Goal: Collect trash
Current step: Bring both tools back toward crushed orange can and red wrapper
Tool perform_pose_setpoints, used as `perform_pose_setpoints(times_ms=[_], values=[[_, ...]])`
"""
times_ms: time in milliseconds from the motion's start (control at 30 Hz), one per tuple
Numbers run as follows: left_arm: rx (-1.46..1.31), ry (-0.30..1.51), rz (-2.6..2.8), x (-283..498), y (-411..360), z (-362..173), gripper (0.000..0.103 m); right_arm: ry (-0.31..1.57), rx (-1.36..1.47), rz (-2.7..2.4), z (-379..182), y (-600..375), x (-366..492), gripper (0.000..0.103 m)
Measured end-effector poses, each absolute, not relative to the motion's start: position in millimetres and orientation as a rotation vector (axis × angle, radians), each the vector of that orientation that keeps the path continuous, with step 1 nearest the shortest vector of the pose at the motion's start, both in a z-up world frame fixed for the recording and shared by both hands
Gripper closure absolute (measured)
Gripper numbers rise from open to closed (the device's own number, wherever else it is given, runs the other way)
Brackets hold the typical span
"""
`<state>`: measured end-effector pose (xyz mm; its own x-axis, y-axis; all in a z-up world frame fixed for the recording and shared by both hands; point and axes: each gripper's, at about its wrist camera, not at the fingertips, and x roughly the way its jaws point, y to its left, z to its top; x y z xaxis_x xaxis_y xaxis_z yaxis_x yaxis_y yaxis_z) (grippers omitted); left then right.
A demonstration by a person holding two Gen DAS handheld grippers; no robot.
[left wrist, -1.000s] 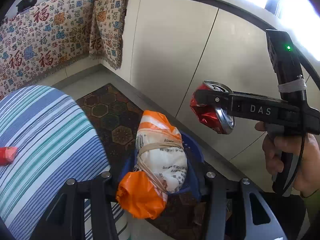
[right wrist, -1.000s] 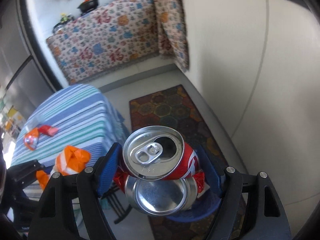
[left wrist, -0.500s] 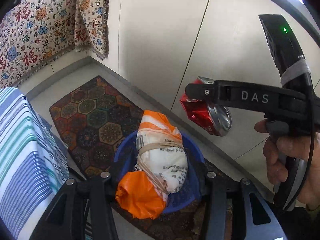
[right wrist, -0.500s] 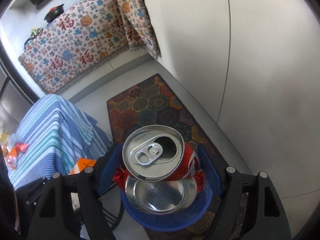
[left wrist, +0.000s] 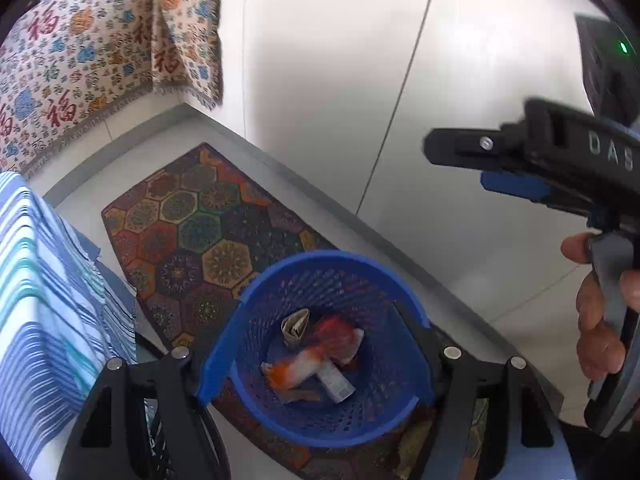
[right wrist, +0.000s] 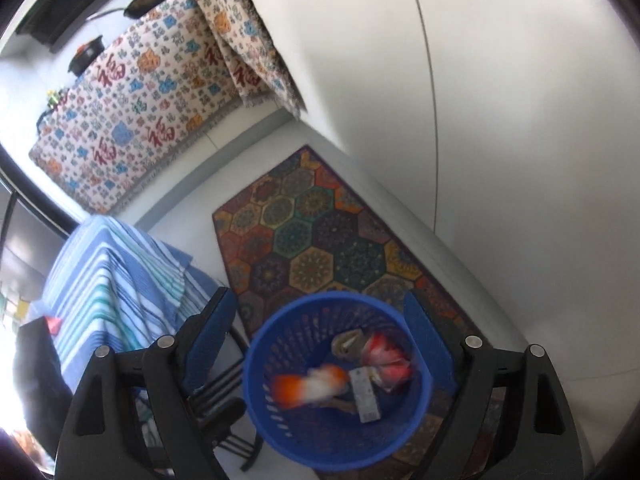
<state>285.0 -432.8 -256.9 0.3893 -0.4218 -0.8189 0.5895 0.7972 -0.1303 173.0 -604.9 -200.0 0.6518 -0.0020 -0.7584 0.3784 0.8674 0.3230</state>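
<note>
While both tools [left wrist: 316, 360] [right wrist: 316, 344] have just spread apart, empty, trash lies in the blue basket [left wrist: 320, 260].

You are holding both tools tilted steeply downward, side by side. Your left tool [left wrist: 316, 364] is standing with its jaws apart, having just been opening, and nothing is between its fingers [left wrist: 188, 376]. Your right tool [right wrist: 320, 344] is likewise spread wide, its jaws having just been opening, with nothing gripped between the blue pads [right wrist: 210, 330]. Your right hand [left wrist: 600, 312] is wrapping its handle, fingers curling around the trigger.
</note>
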Motion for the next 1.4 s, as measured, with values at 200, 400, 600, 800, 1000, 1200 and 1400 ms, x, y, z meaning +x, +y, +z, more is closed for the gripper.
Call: perform_pose_setpoints(times_ms=[200, 400, 600, 800, 1000, 1200, 1400], values=[[0.130, 0.916, -0.614, 265.8, -391.8, -214.2, 0.029, 0.761, 0.389, -0.254, -172.9, -585.5, 159.8, 0.010], [0.089, 0.866, -0.549, 228.0, -305.2, -170.7, 0.029, 0.723, 0.216, -0.238, -149.4, -529.3, 151.9, 0.008], [0.105, 0.882, -0.421, 197.4, -196.1, -155.6, 0.029, 0.692, 0.083, -0.096, -140.3, -429.1, 150.3, 0.007], [0.144, 0.910, -0.221, 181.3, -86.7, -172.3, 0.029, 0.754, 0.035, 0.119, -152.9, -311.5, 153.8, 0.006], [0.073, 0.953, -0.083, 179.5, 4.9, -187.3, 0.029, 0.833, -0.016, 0.211, -171.9, -229.0, 178.1, 0.006], [0.055, 0.926, -0.071, 185.6, 36.8, -187.4, 0.020, 0.901, -0.064, 0.231, -194.6, -184.4, 211.6, 0.007], [0.063, 0.934, -0.080, 198.0, 36.6, -190.2, 0.012, 0.928, -0.096, 0.218, -203.6, -172.5, 221.4, 0.006]])
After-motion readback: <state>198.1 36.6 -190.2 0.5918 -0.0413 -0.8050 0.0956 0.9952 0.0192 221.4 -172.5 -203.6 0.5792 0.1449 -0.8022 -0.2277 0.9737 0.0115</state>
